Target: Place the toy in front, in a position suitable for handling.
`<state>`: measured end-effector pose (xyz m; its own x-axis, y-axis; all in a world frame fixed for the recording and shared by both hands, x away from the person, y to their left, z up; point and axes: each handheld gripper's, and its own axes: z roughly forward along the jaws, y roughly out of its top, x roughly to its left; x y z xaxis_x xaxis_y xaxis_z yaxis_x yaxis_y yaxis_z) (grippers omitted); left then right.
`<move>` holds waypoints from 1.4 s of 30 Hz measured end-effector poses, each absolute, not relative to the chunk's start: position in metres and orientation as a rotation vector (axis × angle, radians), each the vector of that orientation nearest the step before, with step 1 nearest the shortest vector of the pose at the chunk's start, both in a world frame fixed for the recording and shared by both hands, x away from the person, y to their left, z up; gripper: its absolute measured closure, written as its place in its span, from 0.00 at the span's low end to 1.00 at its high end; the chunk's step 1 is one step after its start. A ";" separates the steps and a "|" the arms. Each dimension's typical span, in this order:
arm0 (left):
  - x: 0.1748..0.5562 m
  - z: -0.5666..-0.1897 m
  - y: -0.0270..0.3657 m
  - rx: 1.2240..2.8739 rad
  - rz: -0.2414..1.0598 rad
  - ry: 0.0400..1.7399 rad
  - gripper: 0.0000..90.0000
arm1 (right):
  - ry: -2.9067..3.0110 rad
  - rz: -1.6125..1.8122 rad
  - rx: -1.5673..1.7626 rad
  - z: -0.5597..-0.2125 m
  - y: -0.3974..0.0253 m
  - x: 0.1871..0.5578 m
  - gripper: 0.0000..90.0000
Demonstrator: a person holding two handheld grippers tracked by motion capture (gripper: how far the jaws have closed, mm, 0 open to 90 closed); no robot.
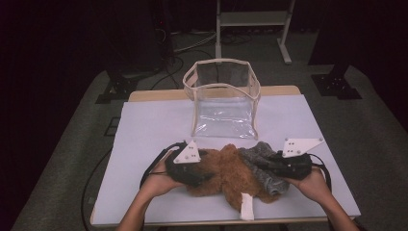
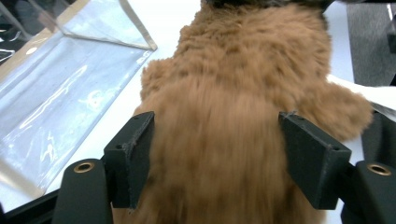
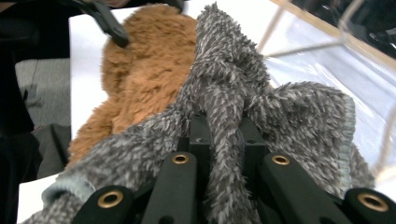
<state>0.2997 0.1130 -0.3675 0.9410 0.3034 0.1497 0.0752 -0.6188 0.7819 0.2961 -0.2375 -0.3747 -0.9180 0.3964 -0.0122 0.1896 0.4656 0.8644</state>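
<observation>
Brown fleece [image 2: 233,93]: lying between spread jaws of left gripper [image 2: 219,154]. Grey fleece [image 3: 224,93]: fold pinched by right gripper [image 3: 219,140].

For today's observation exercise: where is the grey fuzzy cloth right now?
In the high view, the grey fuzzy cloth lies at the table's near right, against the brown fleece, pinched in the right claw.

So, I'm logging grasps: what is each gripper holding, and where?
Right gripper pinches a raised fold of the grey fleece. Left gripper holds nothing; jaws open astride the brown fur.
</observation>
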 end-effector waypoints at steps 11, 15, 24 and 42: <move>0.307 -0.385 0.127 2.166 0.192 0.337 0.39 | 2.506 1.355 0.533 -0.367 -0.228 0.301 0.89; 0.308 -0.384 0.114 2.157 0.189 0.303 0.40 | 2.522 1.311 0.456 -0.357 -0.204 0.299 0.89; 0.306 -0.371 0.102 2.178 0.238 0.236 0.37 | 2.543 1.259 0.422 -0.365 -0.195 0.302 0.90; 0.317 -0.388 0.096 2.167 0.153 0.267 0.43 | 2.527 1.202 0.567 -0.359 -0.217 0.310 0.90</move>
